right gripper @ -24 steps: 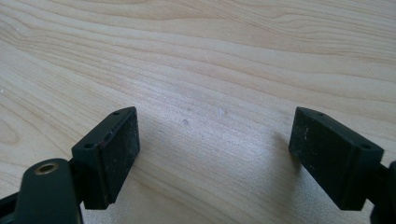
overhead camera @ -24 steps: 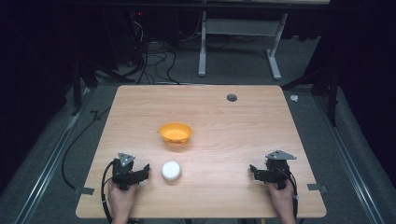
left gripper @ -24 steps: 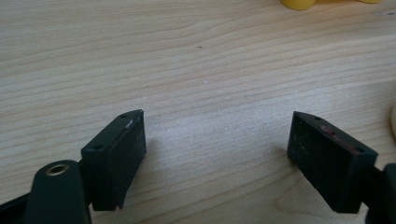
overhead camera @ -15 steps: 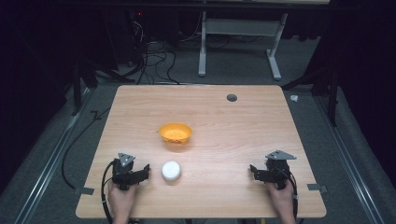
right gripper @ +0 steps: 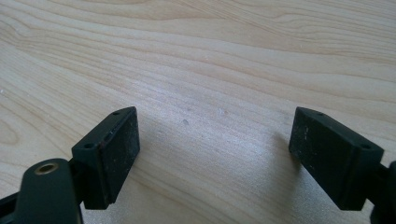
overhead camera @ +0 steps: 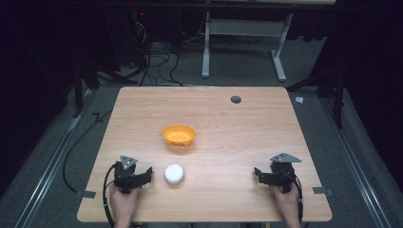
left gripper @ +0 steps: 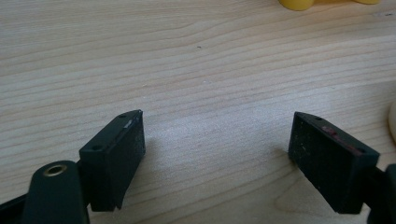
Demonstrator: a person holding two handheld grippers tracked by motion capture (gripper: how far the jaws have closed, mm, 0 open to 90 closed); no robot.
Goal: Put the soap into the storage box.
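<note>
Wooden worktop (overhead camera: 237, 137) carries everything untouched: our left gripper (overhead camera: 148, 173) rests with jaws spread wide, just beside the white round object (overhead camera: 174, 173), and our right gripper (overhead camera: 257, 174) sits well apart, jaws equally wide. Nothing is grasped yet; we judge the orange bowl (overhead camera: 178, 136) awaits that white piece.

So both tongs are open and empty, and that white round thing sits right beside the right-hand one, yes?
Not quite: the white round object lies beside the left tongs, not the right tongs, as the high view shows. Both are indeed open and empty, resting near the wooden table's front edge.
</note>
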